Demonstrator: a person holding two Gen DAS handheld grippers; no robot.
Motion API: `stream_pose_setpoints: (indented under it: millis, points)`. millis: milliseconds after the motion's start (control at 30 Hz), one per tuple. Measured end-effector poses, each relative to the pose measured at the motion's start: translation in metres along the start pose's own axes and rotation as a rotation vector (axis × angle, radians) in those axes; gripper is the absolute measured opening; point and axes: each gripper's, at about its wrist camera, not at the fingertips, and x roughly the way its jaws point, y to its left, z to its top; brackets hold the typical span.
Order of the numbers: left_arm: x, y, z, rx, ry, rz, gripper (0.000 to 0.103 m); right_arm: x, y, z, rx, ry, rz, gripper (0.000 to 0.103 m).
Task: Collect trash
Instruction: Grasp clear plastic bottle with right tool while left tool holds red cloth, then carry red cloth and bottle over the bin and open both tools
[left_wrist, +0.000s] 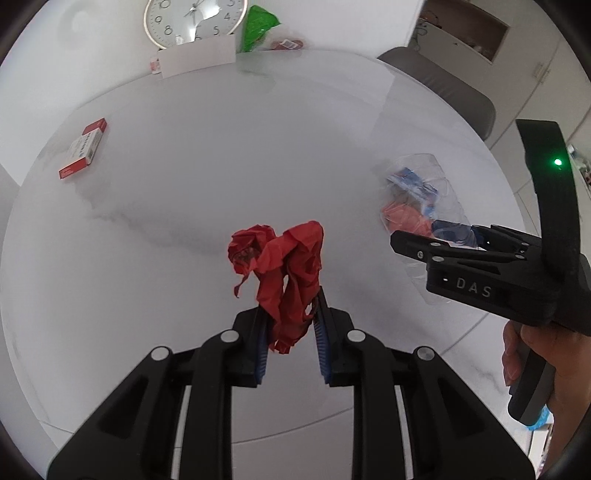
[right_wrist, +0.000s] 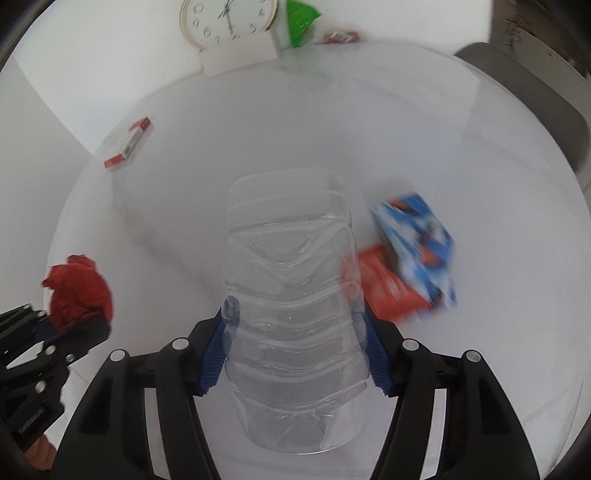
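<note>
surface: round white marble-look table (left_wrist: 184, 206) | far edge: wall clock (left_wrist: 194, 20), white card (left_wrist: 197, 55), green bag (left_wrist: 258, 26) | left edge: red-white box (left_wrist: 84, 147) | left gripper (left_wrist: 290, 321): clamped on crumpled red paper (left_wrist: 284, 266), held above table | right gripper (right_wrist: 295, 350): pads pressing clear plastic bottle (right_wrist: 291, 295), beside blue wrapper (right_wrist: 417, 243), right side | room: grey chair (left_wrist: 443, 85) behind table
</note>
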Motion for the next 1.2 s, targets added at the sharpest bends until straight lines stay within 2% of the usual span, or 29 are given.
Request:
stream_pose_setpoints:
  millis: [267, 533, 733, 933, 1200]
  points:
    - [-0.032, -0.076, -0.047, 0.196, 0.015, -0.104, 0.021, -0.099, -0.042, -0.111, 0.161, -0.067, -0.060, 0.064]
    - [-0.054, -0.145, -0.105, 0.386, 0.059, -0.190, 0.021, -0.158, -0.063, -0.223, 0.313, -0.063, -0.152, 0.064]
    - [-0.065, -0.185, -0.141, 0.495, 0.082, -0.232, 0.022, -0.179, -0.077, -0.294, 0.440, -0.057, -0.183, 0.064]
    - [-0.074, -0.227, -0.173, 0.613, 0.103, -0.269, 0.022, -0.197, -0.092, -0.340, 0.513, -0.056, -0.222, 0.064]
    - [-0.073, -0.292, -0.223, 0.792, 0.168, -0.349, 0.022, -0.210, -0.118, -0.392, 0.632, -0.051, -0.267, 0.064]
